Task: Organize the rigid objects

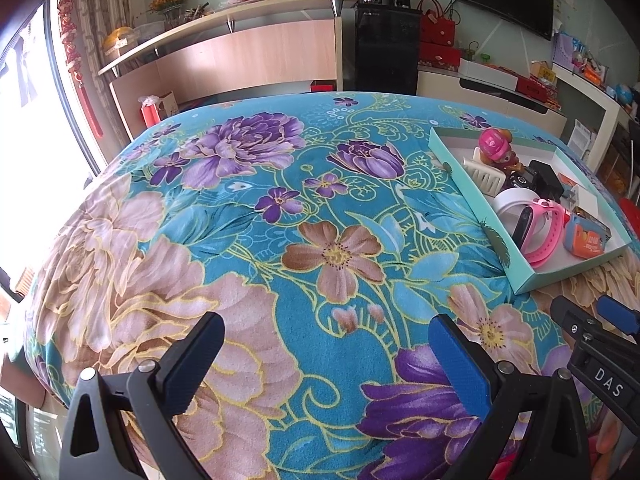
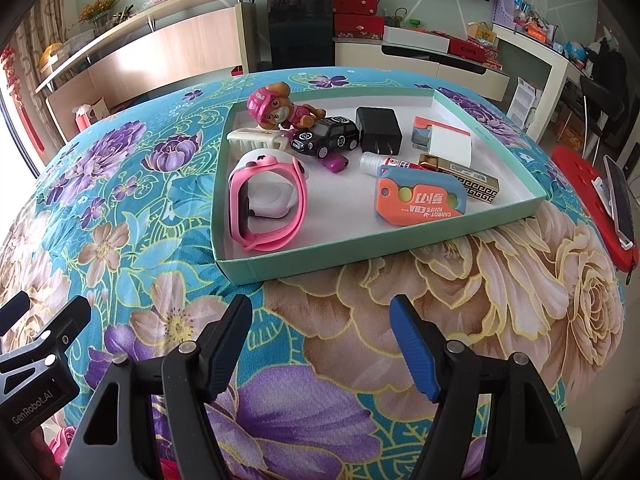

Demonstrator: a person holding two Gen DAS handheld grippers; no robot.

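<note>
A shallow teal box [image 2: 360, 254] [image 1: 476, 210] sits on the floral cloth and holds several small items: a pink dog toy [image 2: 276, 106], a black toy car [image 2: 326, 136], a black charger [image 2: 378, 130], a pink watch [image 2: 264, 200] [image 1: 540, 230], an orange carrot knife [image 2: 420, 198], a white comb [image 2: 256, 138] and a gold box [image 2: 460, 176]. My right gripper [image 2: 322, 322] is open and empty, just in front of the box's near wall. My left gripper [image 1: 326, 338] is open and empty over bare cloth, left of the box.
The floral cloth [image 1: 248, 216] covers a round table. A red stool with a phone on it [image 2: 600, 200] stands at the right. Shelves, a black cabinet [image 1: 384, 52] and a wall TV stand behind the table.
</note>
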